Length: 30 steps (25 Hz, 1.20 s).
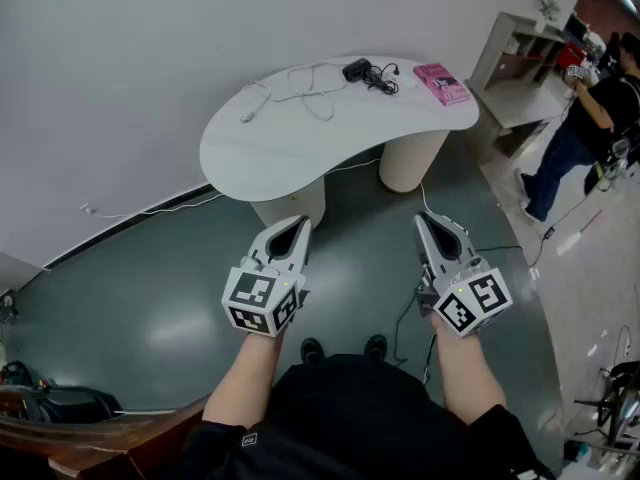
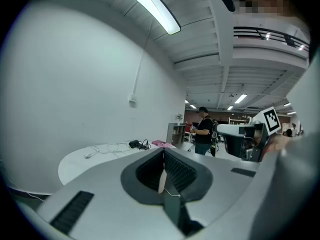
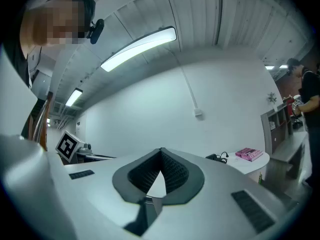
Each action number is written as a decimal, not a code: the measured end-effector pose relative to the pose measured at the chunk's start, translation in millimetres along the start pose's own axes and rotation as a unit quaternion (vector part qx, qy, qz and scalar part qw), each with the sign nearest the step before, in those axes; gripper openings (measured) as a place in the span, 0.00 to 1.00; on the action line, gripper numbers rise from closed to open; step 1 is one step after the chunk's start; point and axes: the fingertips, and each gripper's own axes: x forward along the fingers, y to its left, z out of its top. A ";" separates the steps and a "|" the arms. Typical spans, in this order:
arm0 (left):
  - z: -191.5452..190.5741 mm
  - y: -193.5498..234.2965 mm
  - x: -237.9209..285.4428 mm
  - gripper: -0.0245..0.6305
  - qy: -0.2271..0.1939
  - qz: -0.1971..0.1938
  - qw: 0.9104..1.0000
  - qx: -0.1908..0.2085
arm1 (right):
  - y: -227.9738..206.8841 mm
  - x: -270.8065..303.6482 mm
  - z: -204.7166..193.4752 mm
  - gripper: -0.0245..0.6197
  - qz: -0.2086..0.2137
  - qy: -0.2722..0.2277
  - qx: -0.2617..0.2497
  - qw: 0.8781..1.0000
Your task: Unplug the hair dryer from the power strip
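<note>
Ahead, a white table (image 1: 262, 153) is standing on grey floor (image 1: 150, 303); left gripper (image 1: 302, 221) and right gripper (image 1: 421, 219) are hovering closed, empty.

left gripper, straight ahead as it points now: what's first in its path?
The left gripper, shut and empty, has open air ahead, then probably the near edge of the white table; depth is unclear.

— How many things lie on the one desk (image 1: 250, 153)?
— Three: one pink box (image 1: 441, 83), one black corded device (image 1: 360, 70), one white cable (image 1: 300, 93).
— Grippers?
— Two: left gripper (image 1: 293, 224), right gripper (image 1: 424, 220). One bystander (image 1: 592, 118), one shelf unit (image 1: 520, 53).
</note>
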 end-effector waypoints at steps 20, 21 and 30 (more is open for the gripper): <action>63.8 -59.7 64.3 0.06 -0.056 0.005 0.998 0.028 | -35.5 -16.6 38.0 0.09 0.007 0.014 -0.068 0.998; 62.5 -65.1 65.0 0.06 -0.057 0.012 0.998 0.025 | -41.7 -24.5 39.1 0.09 -0.001 0.006 -0.065 0.998; 36.4 -117.7 84.6 0.06 -0.031 0.007 0.999 0.044 | -83.2 -74.6 35.7 0.10 -0.019 0.002 -0.072 0.997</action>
